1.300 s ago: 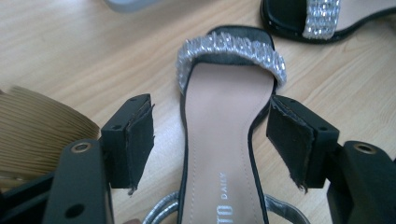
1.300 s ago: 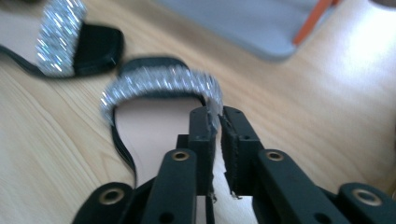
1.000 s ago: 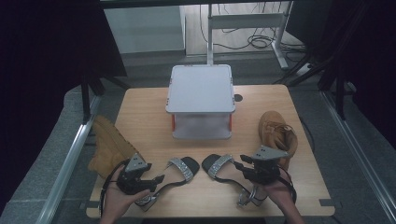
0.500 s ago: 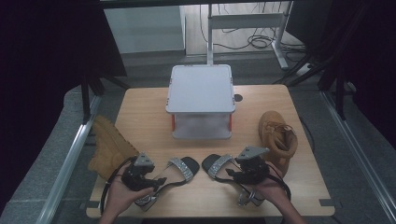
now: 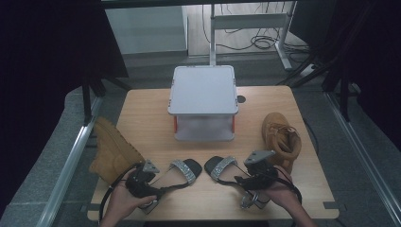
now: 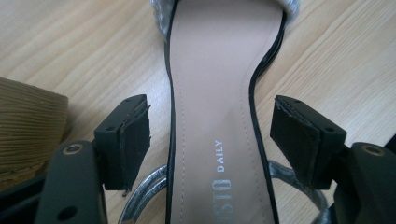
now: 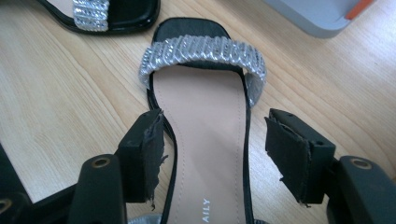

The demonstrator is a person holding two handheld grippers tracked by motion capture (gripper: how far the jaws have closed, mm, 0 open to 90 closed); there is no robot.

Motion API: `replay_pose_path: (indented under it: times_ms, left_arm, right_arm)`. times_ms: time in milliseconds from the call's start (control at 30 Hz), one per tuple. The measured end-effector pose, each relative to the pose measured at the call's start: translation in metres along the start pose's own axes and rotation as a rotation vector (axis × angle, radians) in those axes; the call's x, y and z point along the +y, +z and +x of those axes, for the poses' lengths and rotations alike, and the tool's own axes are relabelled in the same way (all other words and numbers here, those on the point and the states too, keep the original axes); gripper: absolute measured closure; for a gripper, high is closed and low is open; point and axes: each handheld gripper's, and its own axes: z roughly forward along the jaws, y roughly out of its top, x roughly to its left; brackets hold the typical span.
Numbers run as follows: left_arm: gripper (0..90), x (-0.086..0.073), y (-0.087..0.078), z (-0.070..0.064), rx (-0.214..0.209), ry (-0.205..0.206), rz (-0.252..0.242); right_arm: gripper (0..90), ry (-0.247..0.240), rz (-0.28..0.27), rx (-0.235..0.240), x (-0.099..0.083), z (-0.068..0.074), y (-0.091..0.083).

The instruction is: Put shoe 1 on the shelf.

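Observation:
Two black sandals with silver straps lie at the table's front. The left sandal point(image 5: 182, 170) points right and away; my left gripper point(image 5: 163, 190) hovers over its heel end. In the left gripper view the beige insole point(image 6: 212, 116) runs between the two jaws of my left gripper point(image 6: 211, 140), which stand open on either side without touching. The right sandal point(image 5: 222, 167) points left and away; my right gripper point(image 5: 241, 180) straddles its middle. In the right gripper view my right gripper point(image 7: 212, 154) is open around the insole point(image 7: 205, 121), behind the silver strap point(image 7: 205, 50).
A grey box with orange corner pieces point(image 5: 204, 100) stands at the table's middle back. One tan boot point(image 5: 111, 151) lies at the front left edge, another tan boot point(image 5: 281, 137) at the right. The table's front edge is close under both hands.
Both grippers have moved forward and inward over the sandals' heel ends, and each now straddles a sandal. The sandals have barely shifted.

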Motion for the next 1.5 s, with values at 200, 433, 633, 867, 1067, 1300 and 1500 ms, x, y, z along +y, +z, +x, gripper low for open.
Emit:
replay_pose_path:
  times_ms: [200, 433, 633, 867, 1067, 1300, 1500]
  left_arm:
    - [28.9, 0.003, 0.013, 0.001, 0.011, 0.004, 0.087]
    - [31.5, 0.005, 0.021, 0.001, 0.007, -0.002, 0.114]
    - [32.1, 0.006, 0.024, 0.002, -0.008, -0.016, 0.133]
    - [36.3, 0.008, 0.03, 0.004, -0.045, -0.037, 0.162]
    - [40.9, 0.009, 0.032, 0.004, -0.056, -0.05, 0.172]
    - [42.2, 0.007, 0.031, 0.004, -0.059, -0.072, 0.153]
    - [42.4, 0.007, 0.026, 0.007, -0.075, -0.105, 0.111]
  right_arm:
    - [33.6, 0.0, 0.031, 0.005, -0.005, -0.003, 0.003]
    - [30.1, -0.01, 0.127, 0.019, -0.008, -0.007, 0.015]
    - [28.7, -0.022, 0.215, 0.032, -0.009, -0.005, 0.023]
    - [30.1, -0.025, 0.299, 0.043, -0.006, -0.006, 0.035]
    - [38.2, -0.013, 0.343, 0.067, -0.003, -0.005, 0.042]
    - [40.8, 0.019, 0.33, 0.057, -0.003, -0.006, 0.041]
    - [41.8, 0.067, 0.299, 0.071, -0.005, -0.01, 0.039]
